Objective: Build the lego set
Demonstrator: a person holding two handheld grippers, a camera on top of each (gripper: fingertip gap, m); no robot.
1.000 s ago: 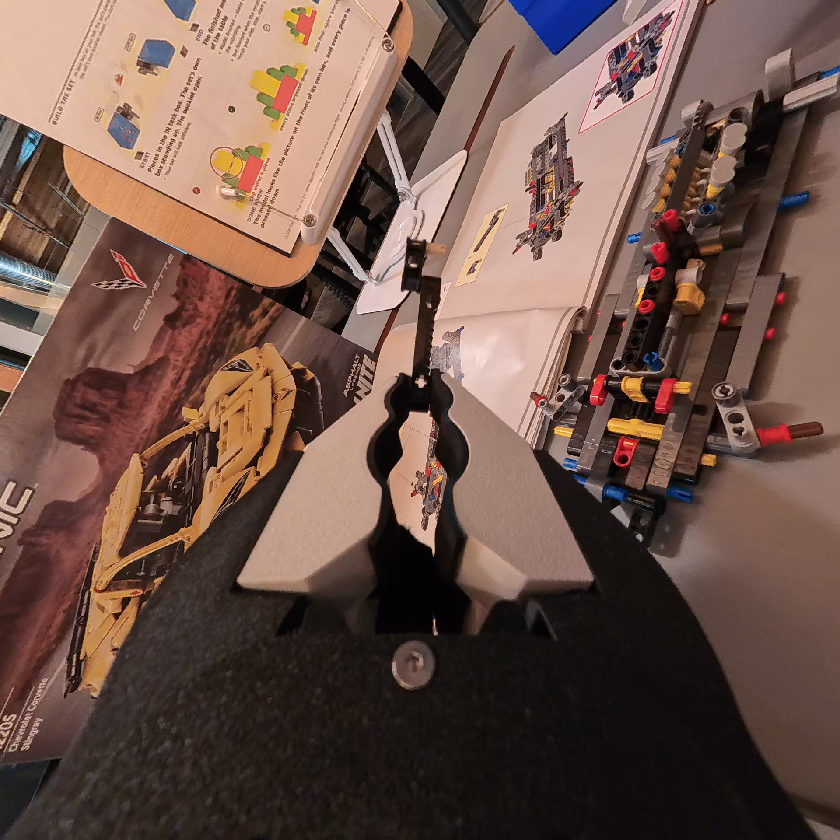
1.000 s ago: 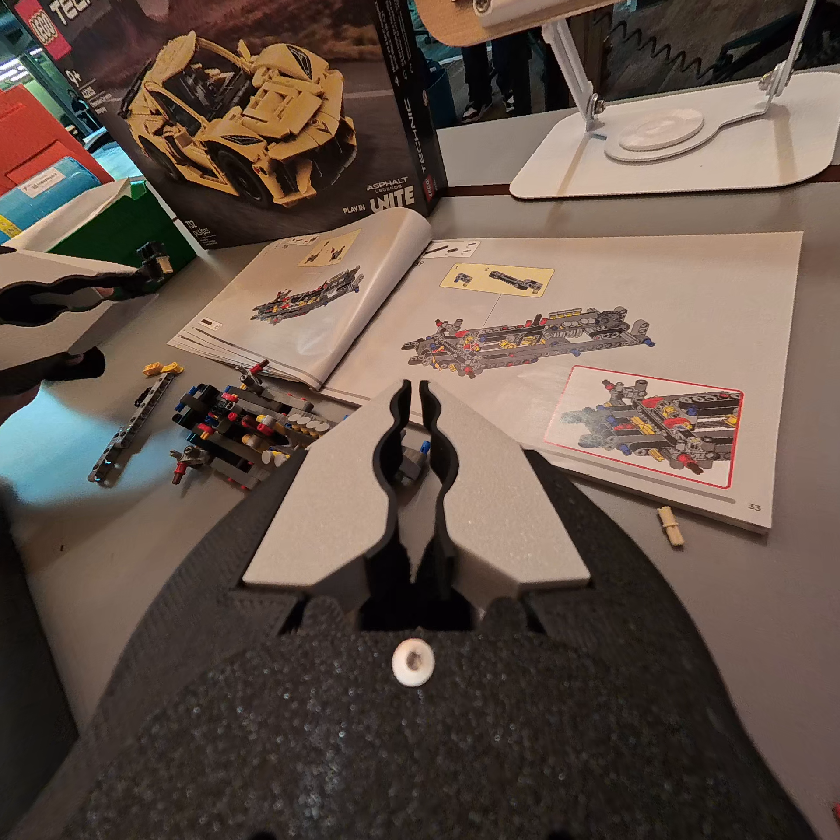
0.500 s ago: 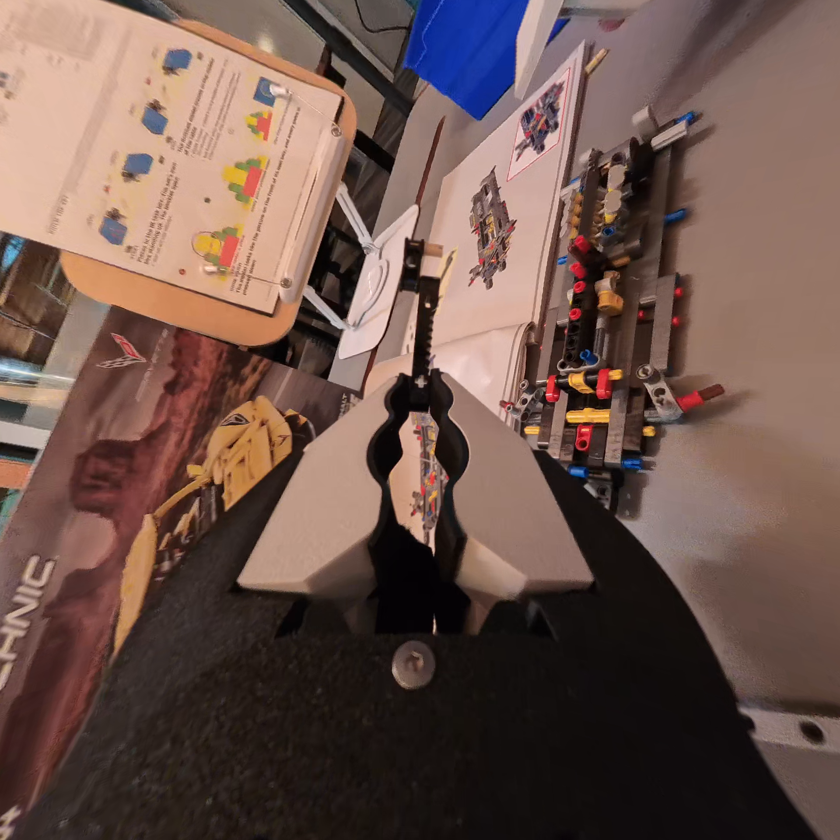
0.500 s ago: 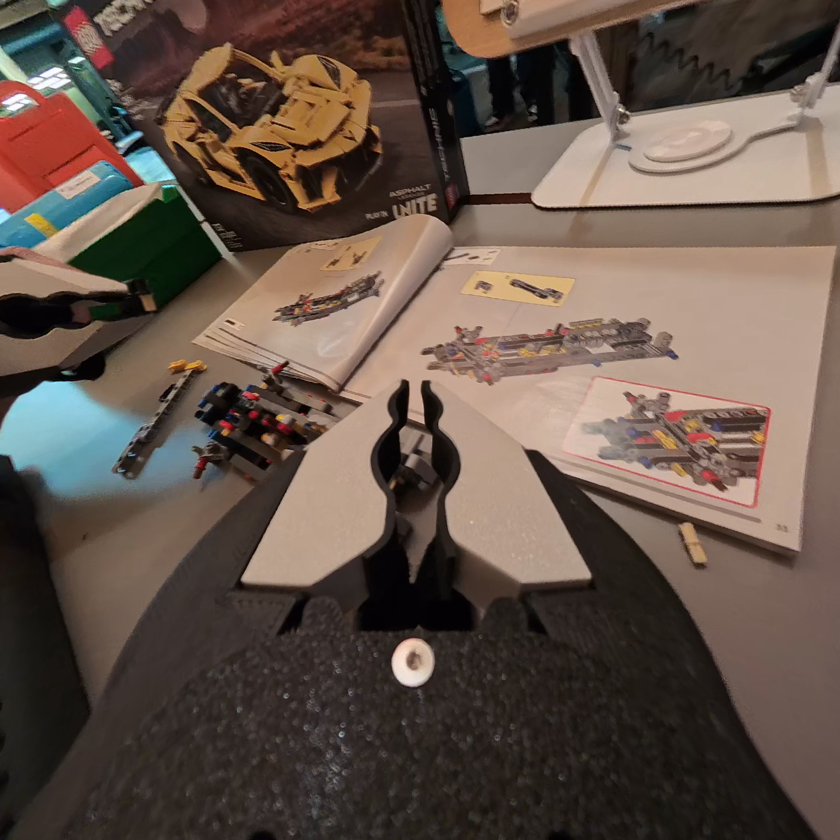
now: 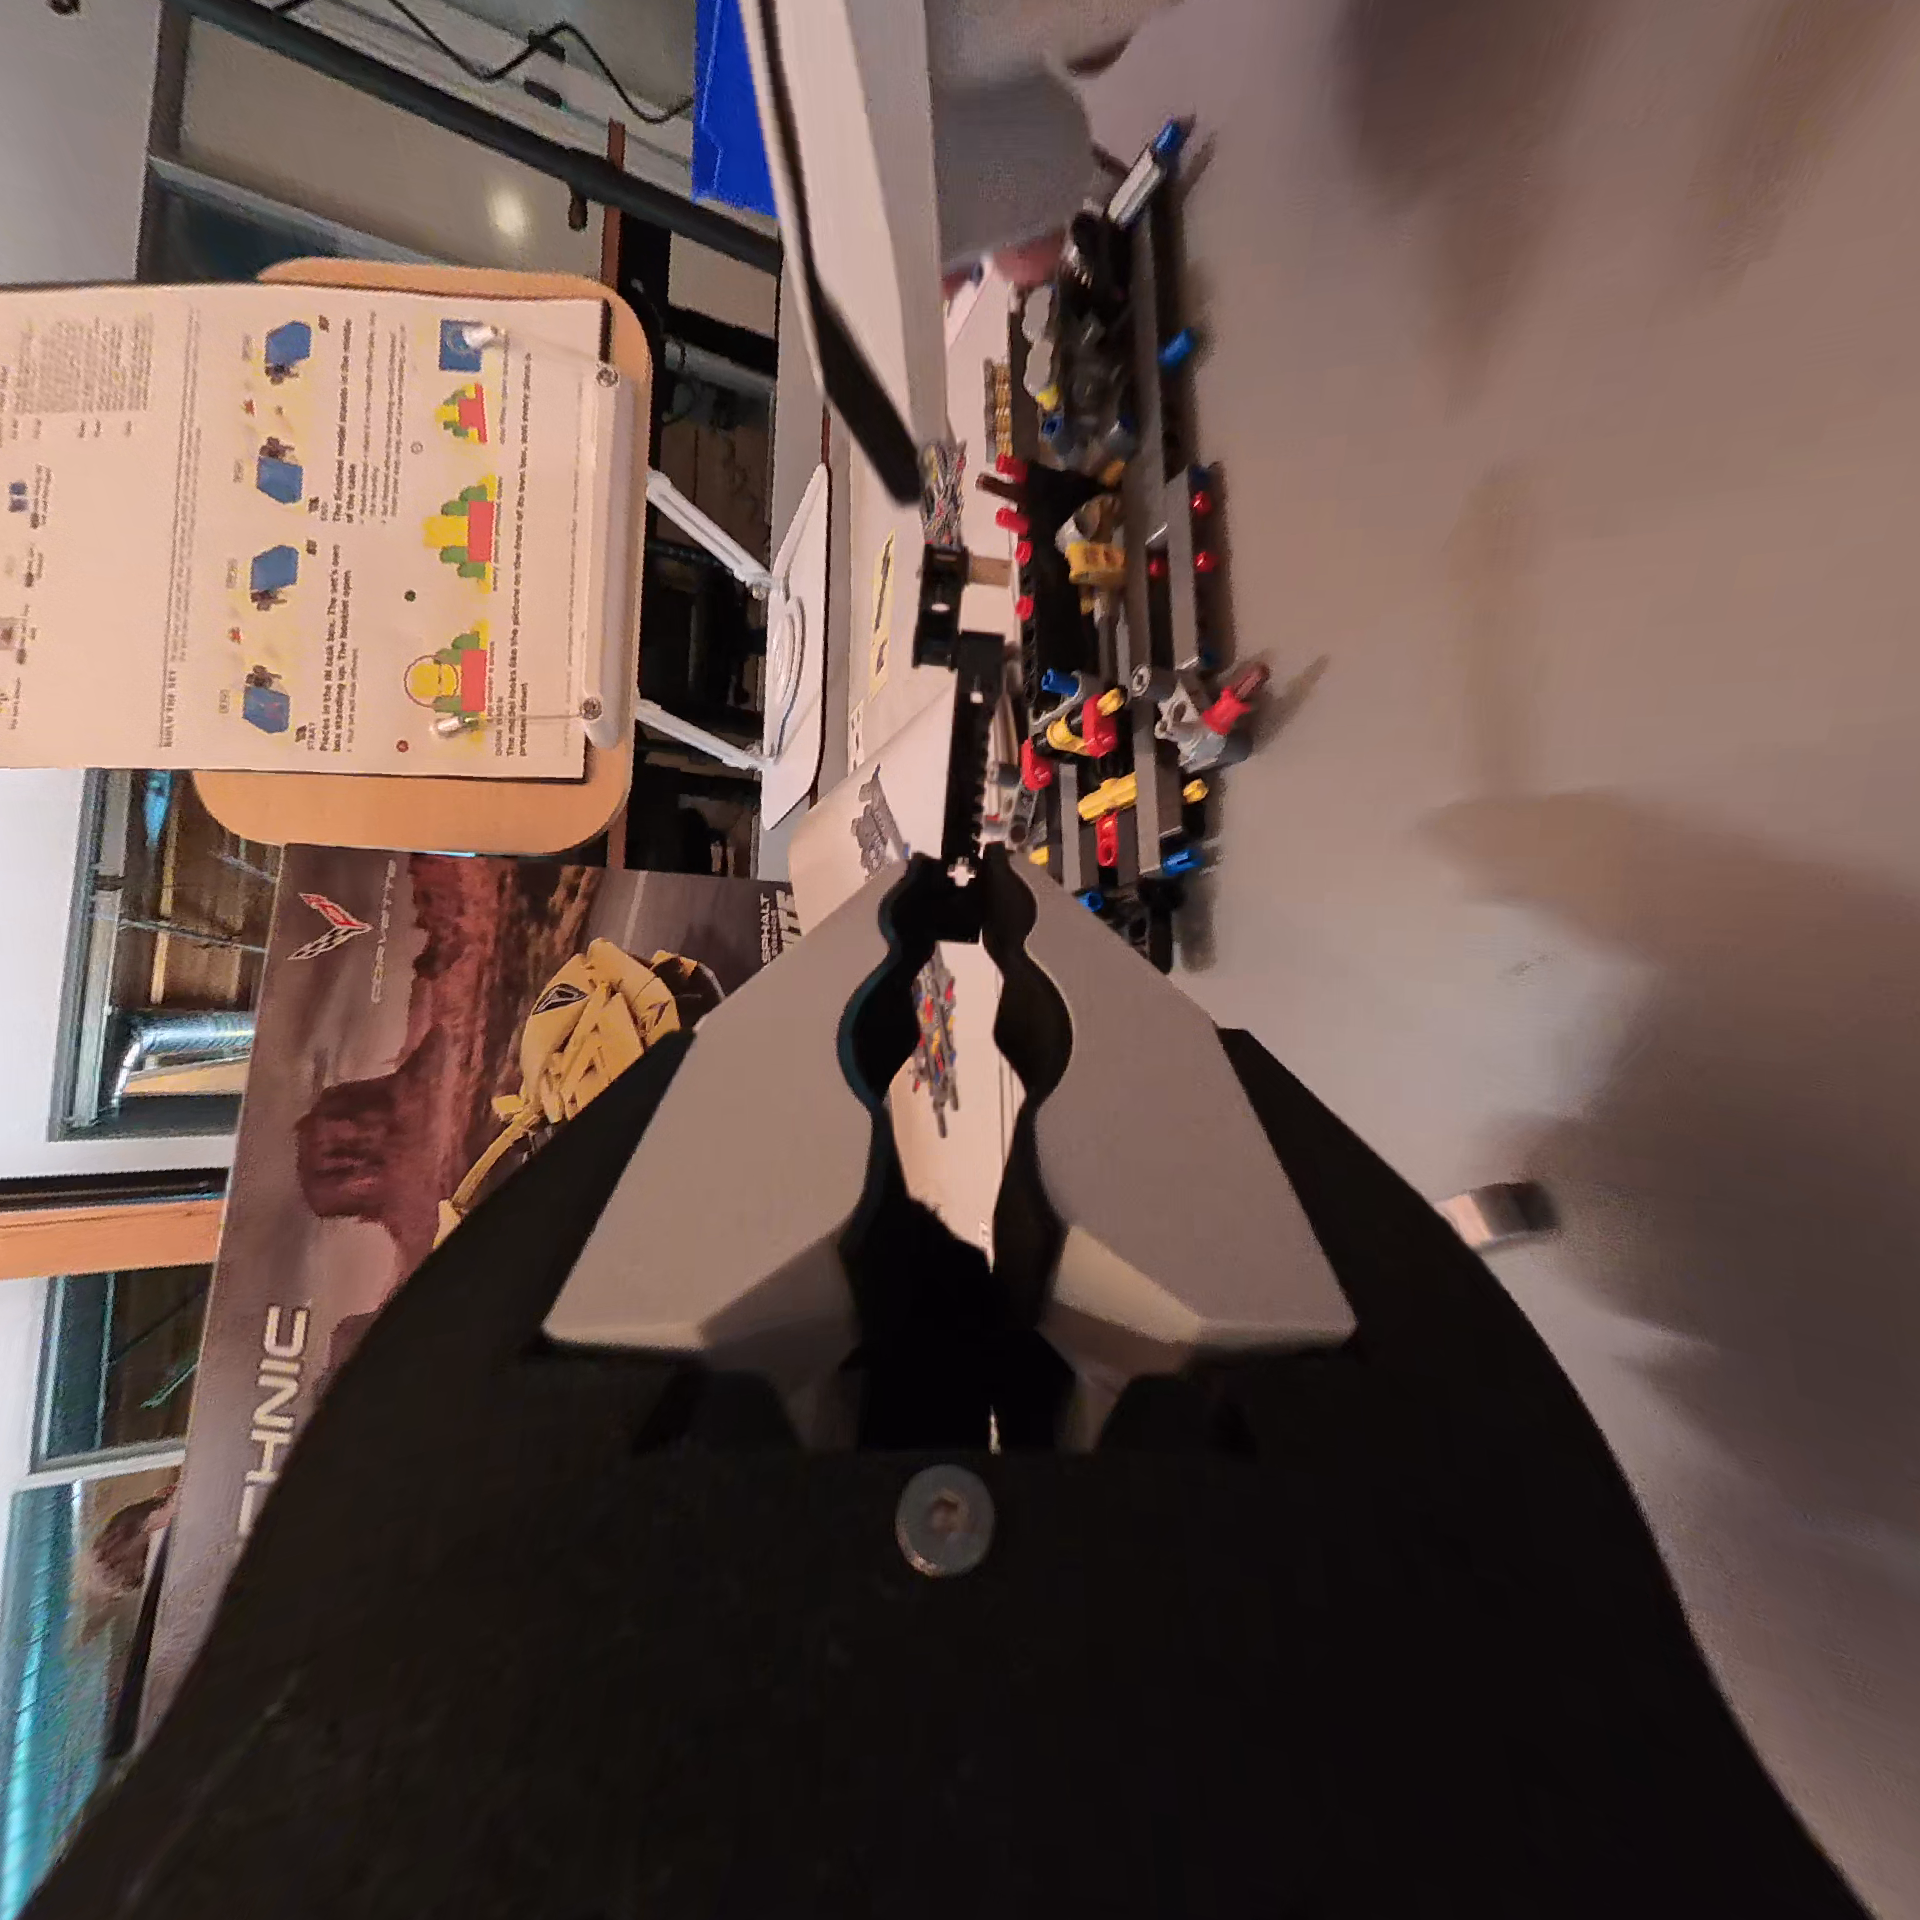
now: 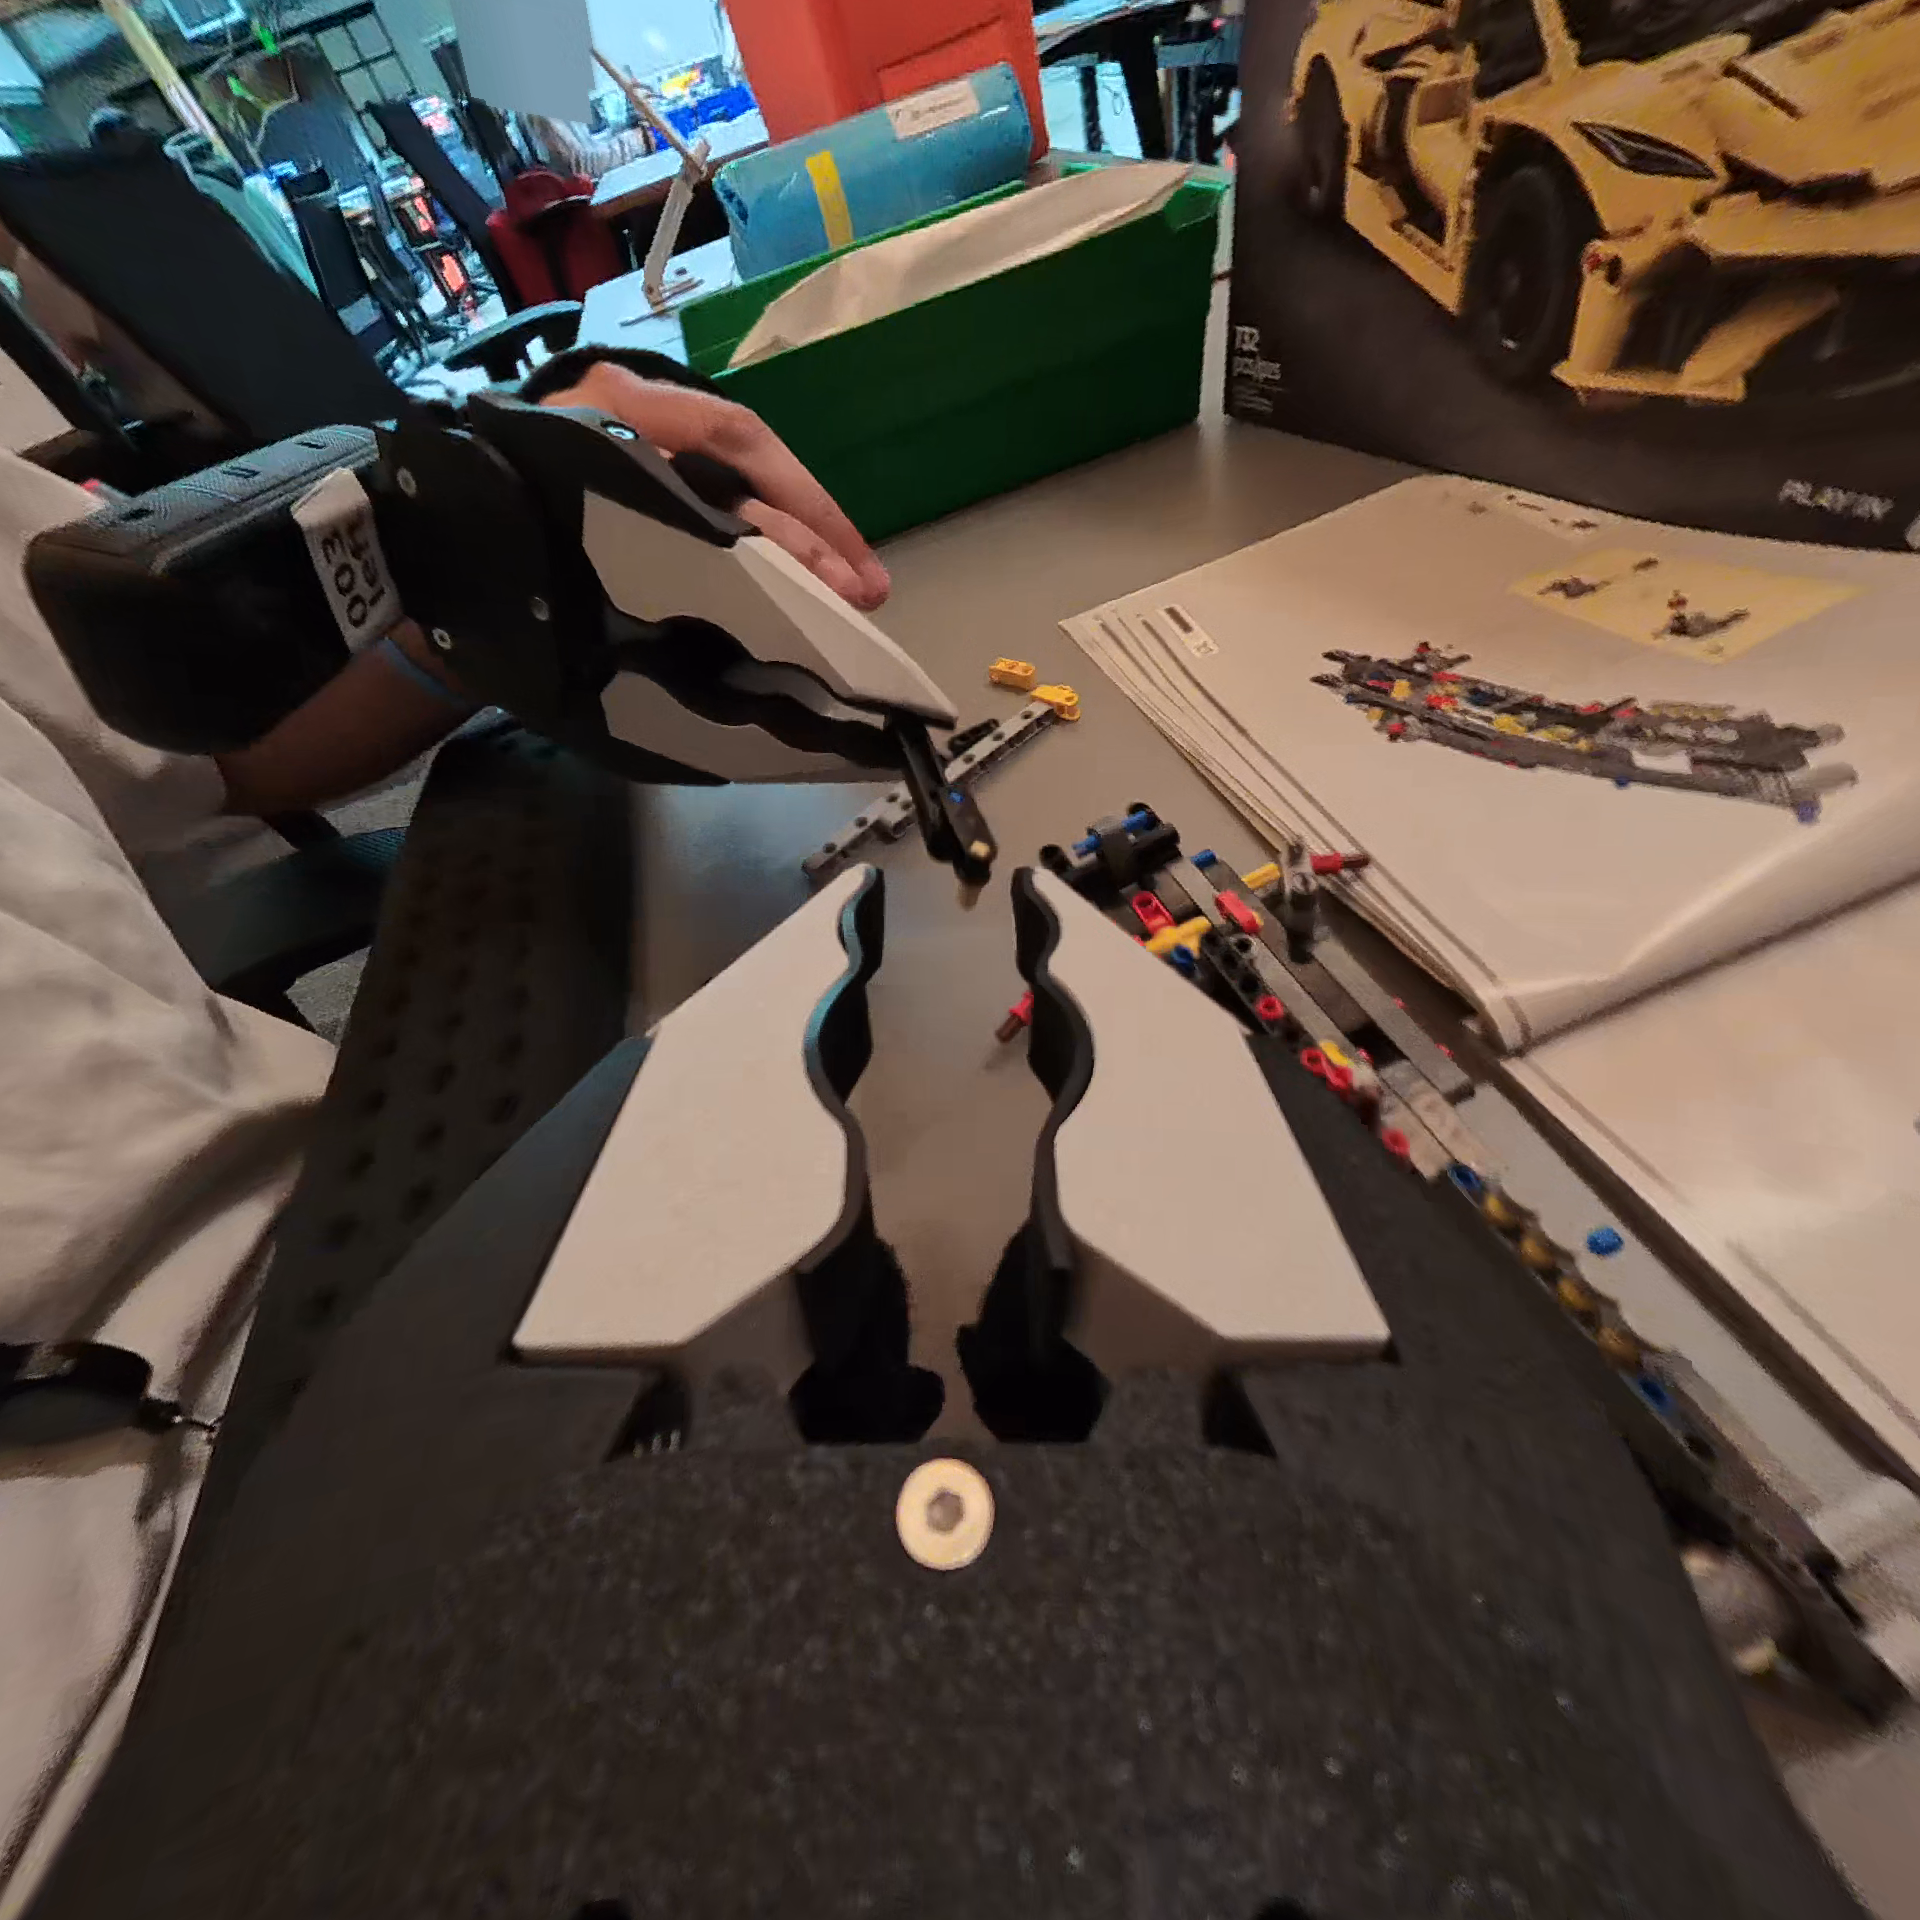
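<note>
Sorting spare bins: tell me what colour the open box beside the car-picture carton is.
Green box; the right wrist view shows it best.

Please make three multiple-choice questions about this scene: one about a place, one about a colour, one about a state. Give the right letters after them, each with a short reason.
1. Where does the grey beam with yellow pieces lie?
A. on the open booklet
B. on the table beyond the left gripper's tip
C. inside the green box

2. What colour is the car on the set's box?
A. yellow
B. red
C. blue

3. How does the right gripper stand?
A. shut on a red pin
B. shut on a page
C. open, holding nothing

Answers: 1 B, it rests on the table, clear of the booklet. 2 A, the printed car is yellow. 3 C, its fingertips are apart over bare table, while the left gripper grips a black beam.
</note>
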